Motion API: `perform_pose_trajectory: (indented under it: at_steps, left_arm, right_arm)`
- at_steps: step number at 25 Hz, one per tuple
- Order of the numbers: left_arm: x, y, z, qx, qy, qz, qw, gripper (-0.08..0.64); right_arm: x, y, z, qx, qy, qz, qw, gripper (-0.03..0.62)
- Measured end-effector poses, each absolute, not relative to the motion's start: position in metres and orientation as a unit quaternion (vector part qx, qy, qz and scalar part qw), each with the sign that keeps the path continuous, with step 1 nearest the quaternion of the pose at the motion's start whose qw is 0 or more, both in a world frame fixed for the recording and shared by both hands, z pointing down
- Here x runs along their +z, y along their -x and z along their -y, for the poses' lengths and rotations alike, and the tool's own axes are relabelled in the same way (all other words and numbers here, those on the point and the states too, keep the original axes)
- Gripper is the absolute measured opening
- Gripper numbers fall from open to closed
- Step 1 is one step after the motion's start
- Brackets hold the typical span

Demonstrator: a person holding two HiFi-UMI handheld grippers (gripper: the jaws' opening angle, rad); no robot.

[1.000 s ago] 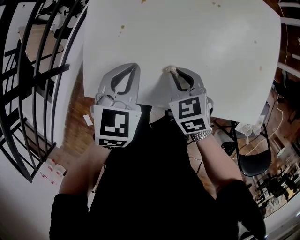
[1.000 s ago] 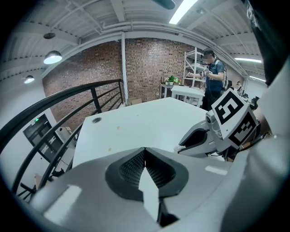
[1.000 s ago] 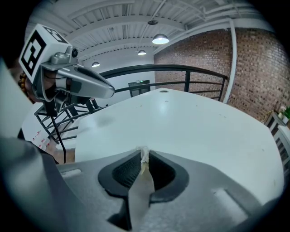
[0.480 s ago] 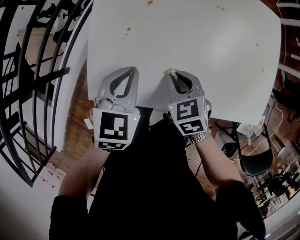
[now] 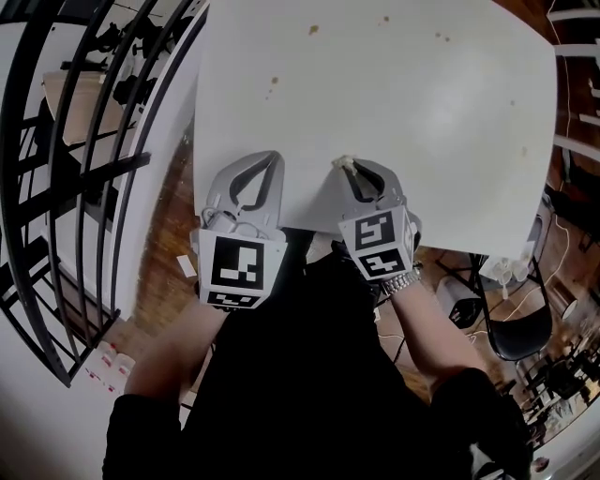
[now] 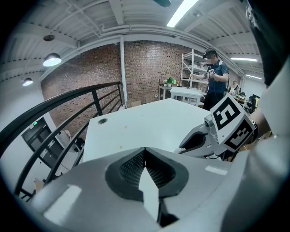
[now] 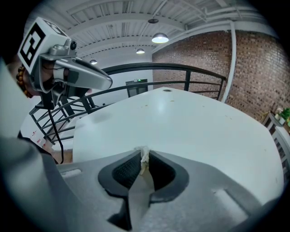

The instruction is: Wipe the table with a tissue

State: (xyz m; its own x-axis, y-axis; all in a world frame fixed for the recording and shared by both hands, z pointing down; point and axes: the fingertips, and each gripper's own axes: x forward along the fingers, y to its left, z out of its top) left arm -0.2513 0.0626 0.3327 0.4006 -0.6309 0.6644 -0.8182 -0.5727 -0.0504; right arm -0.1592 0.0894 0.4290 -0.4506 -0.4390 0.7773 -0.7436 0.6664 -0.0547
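The white table (image 5: 412, 103) carries small brown specks (image 5: 312, 29) at its far side. My right gripper (image 5: 349, 166) hangs over the table's near edge, shut on a small crumpled whitish tissue (image 5: 344, 163); the tissue (image 7: 144, 156) shows pinched between the jaw tips in the right gripper view. My left gripper (image 5: 272, 157) sits beside it to the left, over the near left part of the table, shut with nothing between its jaws (image 6: 144, 154). In the left gripper view the right gripper (image 6: 190, 146) lies to the right above the tabletop (image 6: 149, 122).
A black metal railing (image 5: 66, 169) runs along the left of the table, with wooden floor (image 5: 164, 253) below. A black chair (image 5: 511, 323) and cables lie at the right of the table. Shelves and a person (image 6: 213, 77) stand beyond the table's far end.
The table's near edge and the specks have slid down and right in the head view. Both grippers kept their states and stayed side by side at that edge.
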Motion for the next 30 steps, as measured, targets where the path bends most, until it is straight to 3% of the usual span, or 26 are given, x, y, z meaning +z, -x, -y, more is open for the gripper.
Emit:
perform_pose_trajectory:
  at_steps: [13,30]
  left_arm:
    - [0.324,0.236,-0.057,0.318,-0.853,0.396,0.122,0.018]
    - [0.333,0.126,-0.063,0.327,-0.886,0.311,0.111,0.018]
  right_arm:
    - [0.414,0.144,-0.085,0.202,-0.411,0.807,0.372,0.044]
    - [0.41,0.038,-0.09,0.225,-0.48,0.764,0.368,0.044]
